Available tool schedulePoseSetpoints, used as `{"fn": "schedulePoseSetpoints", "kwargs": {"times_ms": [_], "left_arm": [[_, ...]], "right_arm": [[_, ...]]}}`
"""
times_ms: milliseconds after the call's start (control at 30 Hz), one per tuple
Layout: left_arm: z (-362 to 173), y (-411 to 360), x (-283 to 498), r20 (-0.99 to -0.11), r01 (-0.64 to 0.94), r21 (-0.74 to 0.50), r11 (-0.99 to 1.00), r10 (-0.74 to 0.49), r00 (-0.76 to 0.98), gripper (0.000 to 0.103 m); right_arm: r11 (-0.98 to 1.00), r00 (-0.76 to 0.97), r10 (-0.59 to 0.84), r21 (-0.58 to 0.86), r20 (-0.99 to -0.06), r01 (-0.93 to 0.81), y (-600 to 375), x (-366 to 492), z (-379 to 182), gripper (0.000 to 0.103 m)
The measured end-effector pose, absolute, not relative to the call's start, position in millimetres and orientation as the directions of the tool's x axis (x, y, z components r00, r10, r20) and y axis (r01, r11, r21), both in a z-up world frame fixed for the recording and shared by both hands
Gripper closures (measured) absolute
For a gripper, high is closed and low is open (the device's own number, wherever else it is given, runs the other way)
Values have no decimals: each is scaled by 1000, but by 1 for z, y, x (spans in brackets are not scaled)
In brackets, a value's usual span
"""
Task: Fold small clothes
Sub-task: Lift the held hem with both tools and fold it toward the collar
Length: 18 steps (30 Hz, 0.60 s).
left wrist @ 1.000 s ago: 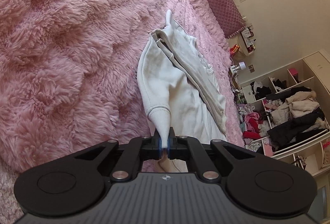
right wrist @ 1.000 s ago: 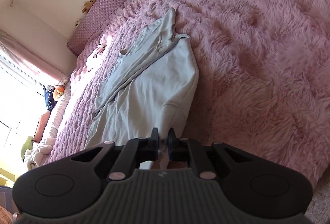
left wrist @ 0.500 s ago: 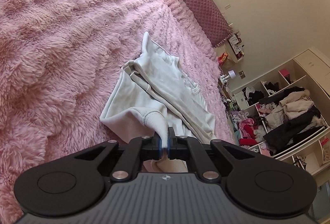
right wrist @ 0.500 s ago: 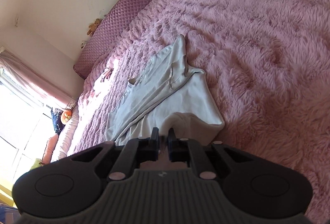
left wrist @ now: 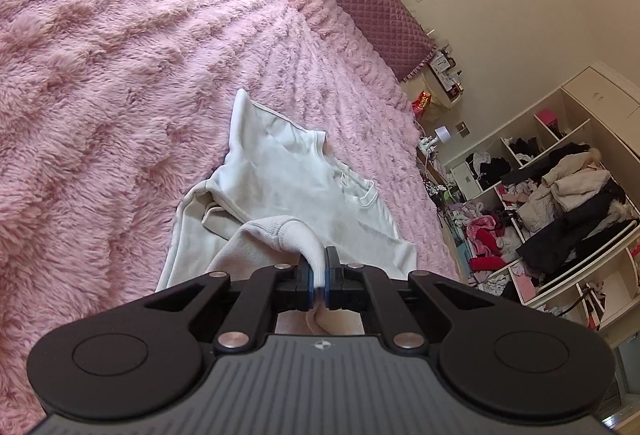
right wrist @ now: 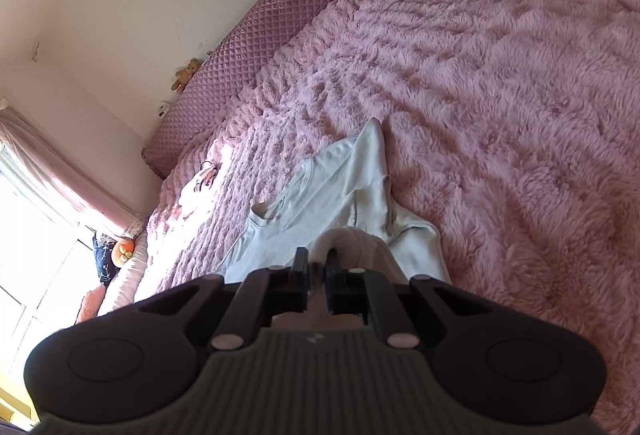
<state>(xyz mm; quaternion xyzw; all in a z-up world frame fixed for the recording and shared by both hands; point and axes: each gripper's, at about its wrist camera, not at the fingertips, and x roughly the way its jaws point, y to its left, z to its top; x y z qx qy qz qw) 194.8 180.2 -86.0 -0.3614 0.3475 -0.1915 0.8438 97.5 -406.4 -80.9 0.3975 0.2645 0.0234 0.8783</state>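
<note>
The small cream top (left wrist: 288, 191) lies on the pink fluffy bedspread (left wrist: 100, 83), in the middle of the left wrist frame, its neckline toward the right of the picture and its near hem lifted off the bed. The left hand-held gripper (left wrist: 318, 277) is clamped on one ribbed corner of that hem; the right hand-held gripper (right wrist: 317, 271) is likewise closed on the other corner, the cloth bunching just ahead of its jaws.

The step in hand looks like carrying the hem over the body to fold the top in half. To do it well, both corners should travel level and evenly apart, so the hem stays taut and lands square on the shoulders; release should wait until the fold line lies flat, as the shaggy pile may drag the lower layer.

The left wrist view shows the open shelves (left wrist: 560, 211) crammed with clothes at right. The right wrist view instead shows the quilted headboard (right wrist: 256, 55) with a small teddy bear (right wrist: 186, 74) at upper left, the curtain (right wrist: 52, 171) and a loose sleeve pointing up-frame.
</note>
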Motion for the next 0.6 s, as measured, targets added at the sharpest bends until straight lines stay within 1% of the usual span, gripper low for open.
{"fn": "schedulePoseSetpoints", "kwargs": {"times_ms": [333, 600], "left_arm": [[-79, 170, 271, -437, 118, -710, 694, -566, 699, 99], [-83, 161, 326, -452, 123, -685, 718, -552, 701, 99]], "right_arm": [[684, 885, 205, 708, -418, 176, -412, 179, -77, 101], [681, 897, 175, 708, -405, 186, -418, 243, -79, 101]]}}
